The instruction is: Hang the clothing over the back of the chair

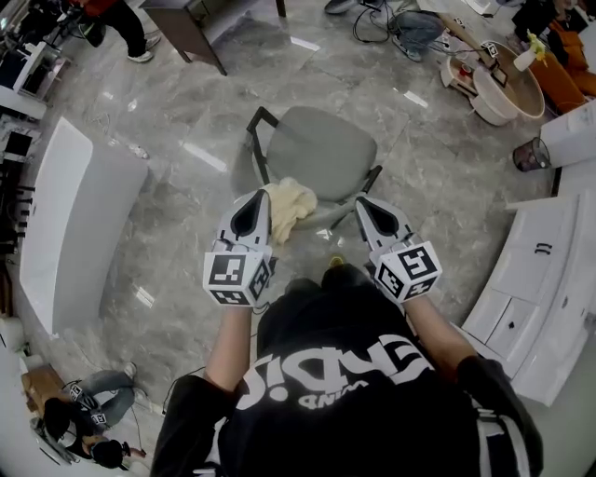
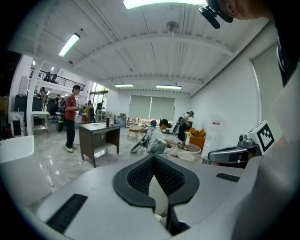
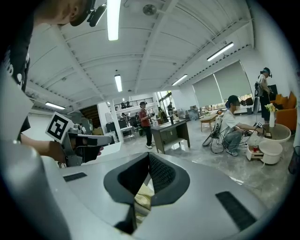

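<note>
A grey office chair [image 1: 321, 149] stands just ahead of me on the marble floor. A pale yellow piece of clothing [image 1: 291, 207] hangs bunched over the chair's near edge from the tip of my left gripper [image 1: 264, 193], which is shut on it. In the left gripper view the jaws [image 2: 153, 157] meet, with pale cloth [image 2: 158, 197] below them. My right gripper [image 1: 360, 200] is level with the left and a little right of the cloth's edge, its jaws together. The right gripper view shows the closed tips [image 3: 149, 155] with yellow cloth [image 3: 143, 196] behind them.
A long white desk [image 1: 74, 224] runs along the left and white cabinets [image 1: 540, 279] along the right. A dark desk [image 1: 186, 28] and a round table [image 1: 503, 84] stand further off. A person crouches at lower left [image 1: 93, 410]. Others work beyond.
</note>
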Demonstrator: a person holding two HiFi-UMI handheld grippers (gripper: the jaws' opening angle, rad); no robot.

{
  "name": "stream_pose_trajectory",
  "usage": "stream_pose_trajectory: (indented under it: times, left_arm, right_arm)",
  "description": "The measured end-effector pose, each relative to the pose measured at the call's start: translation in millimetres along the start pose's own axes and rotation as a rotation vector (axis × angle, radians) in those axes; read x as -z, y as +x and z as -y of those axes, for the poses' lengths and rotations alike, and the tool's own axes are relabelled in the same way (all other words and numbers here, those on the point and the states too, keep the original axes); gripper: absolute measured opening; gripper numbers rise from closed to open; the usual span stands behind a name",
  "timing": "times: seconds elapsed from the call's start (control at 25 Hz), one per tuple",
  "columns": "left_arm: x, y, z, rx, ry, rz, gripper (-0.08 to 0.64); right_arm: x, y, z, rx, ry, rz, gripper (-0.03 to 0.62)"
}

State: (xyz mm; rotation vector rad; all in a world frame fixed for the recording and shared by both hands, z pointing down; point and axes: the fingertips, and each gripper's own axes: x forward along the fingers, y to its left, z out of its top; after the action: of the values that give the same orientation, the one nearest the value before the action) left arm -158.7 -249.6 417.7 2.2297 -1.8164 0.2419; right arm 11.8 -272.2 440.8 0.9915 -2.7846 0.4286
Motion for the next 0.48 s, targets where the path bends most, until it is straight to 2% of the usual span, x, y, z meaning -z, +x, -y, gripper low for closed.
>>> stream_pose_trajectory:
  times: [0.48]
  left_arm:
    - [7.0, -65.3, -0.3, 0.045, 0.025, 0.019, 0.015]
  right_arm:
    - [12.5, -31.1, -68.2, 0.042, 0.019, 0.034, 0.014]
